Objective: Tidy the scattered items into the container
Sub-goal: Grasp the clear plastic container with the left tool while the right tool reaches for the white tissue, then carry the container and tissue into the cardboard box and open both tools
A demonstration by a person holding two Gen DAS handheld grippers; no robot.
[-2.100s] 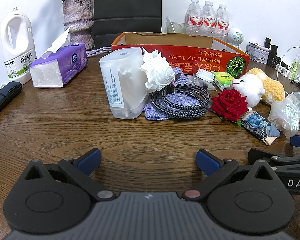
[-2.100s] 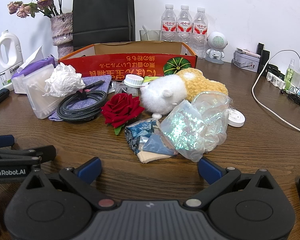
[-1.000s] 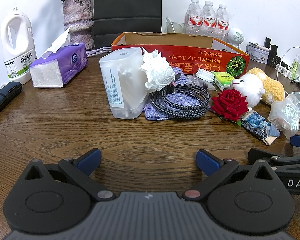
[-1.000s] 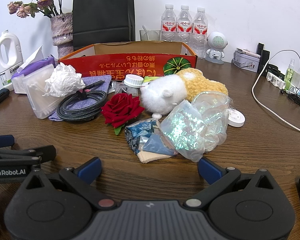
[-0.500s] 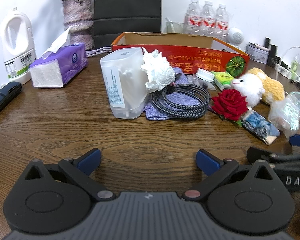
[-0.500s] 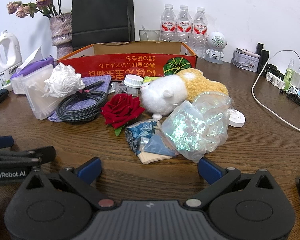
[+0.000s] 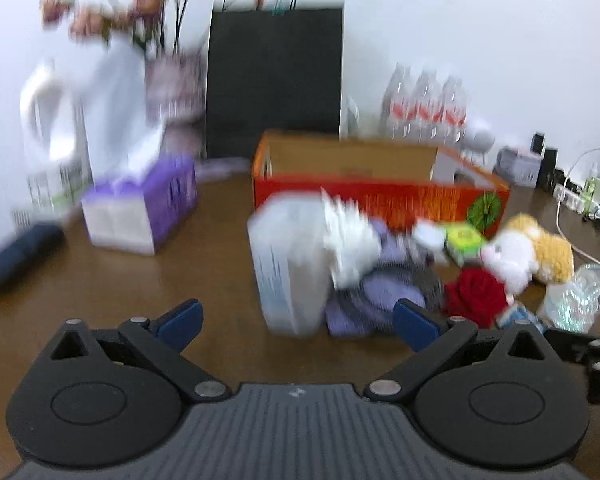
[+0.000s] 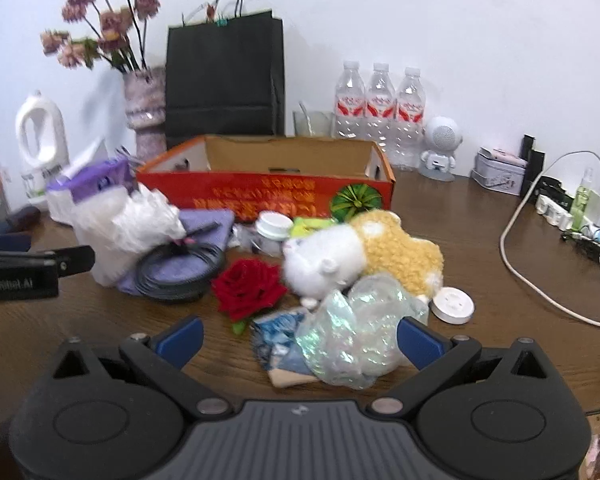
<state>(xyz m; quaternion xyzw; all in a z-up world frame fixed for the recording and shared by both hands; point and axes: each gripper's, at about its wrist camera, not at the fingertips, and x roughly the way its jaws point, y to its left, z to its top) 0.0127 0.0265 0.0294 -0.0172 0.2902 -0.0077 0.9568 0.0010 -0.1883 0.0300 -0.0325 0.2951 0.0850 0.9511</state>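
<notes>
The orange cardboard box (image 8: 260, 196) (image 7: 380, 196) stands open at the back of the wooden table. In front of it lie a clear plastic container (image 7: 288, 276), crumpled tissue (image 8: 148, 220), coiled black cable (image 8: 180, 268), purple cloth (image 8: 208, 220), red rose (image 8: 248, 288), plush sheep (image 8: 352, 256), white lid (image 8: 274, 224), blue packet (image 8: 276, 332) and a shiny plastic bag (image 8: 356, 332). My right gripper (image 8: 299, 336) is open above the table, just short of the bag. My left gripper (image 7: 296, 320) is open and empty, short of the container; that view is blurred.
A purple tissue pack (image 7: 140, 216), white jug (image 8: 40, 140), flower vase (image 8: 144, 108) and black paper bag (image 8: 224, 80) stand at the back left. Water bottles (image 8: 380, 108), a small white robot figure (image 8: 440, 148), a tin (image 8: 500, 176) and a white cable (image 8: 516, 248) sit right.
Both grippers have risen off the table and tilted, so the box's inside now shows. The left view is smeared by motion. Both stay open and no item has moved.
</notes>
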